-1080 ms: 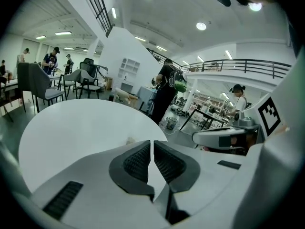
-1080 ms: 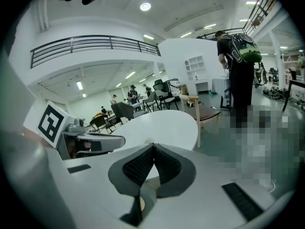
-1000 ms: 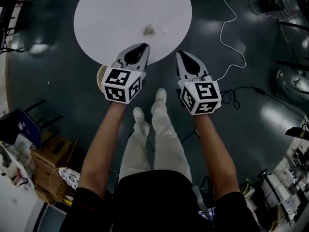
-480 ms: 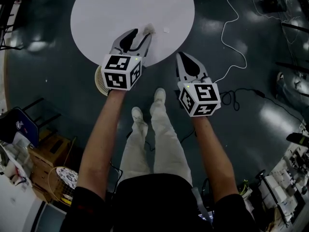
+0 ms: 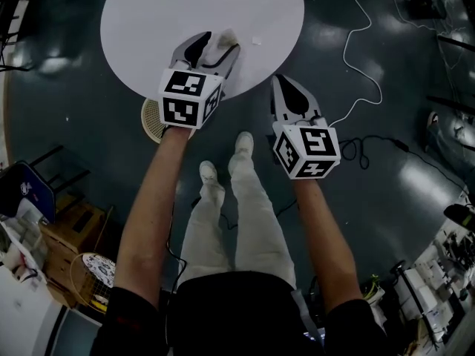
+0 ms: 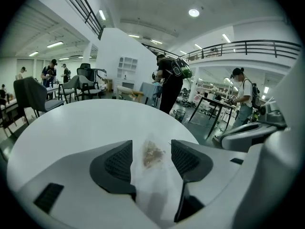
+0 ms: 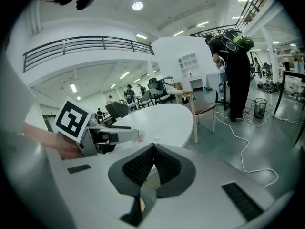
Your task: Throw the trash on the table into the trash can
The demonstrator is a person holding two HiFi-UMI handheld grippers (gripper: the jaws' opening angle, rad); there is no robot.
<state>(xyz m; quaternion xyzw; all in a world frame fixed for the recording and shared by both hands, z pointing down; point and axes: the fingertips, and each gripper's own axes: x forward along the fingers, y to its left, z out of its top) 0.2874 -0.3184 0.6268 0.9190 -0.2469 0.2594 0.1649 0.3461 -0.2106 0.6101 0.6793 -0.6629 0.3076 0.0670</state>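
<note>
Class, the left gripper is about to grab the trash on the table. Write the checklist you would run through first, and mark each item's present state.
1. Left gripper jaws apart: ok. They have just been opening.
2. Crumpled paper between those jaws: ok. The pads are not pressing on it.
3. Paper lying flat on the table: ok.
4. Right gripper shut and away from the paper: ok.
5. Basket on the floor free to drop into: cannot tell, as the left gripper partly hides it.
6. Table cleared of other trash: not ok. A small scrap lies farther along.
</note>
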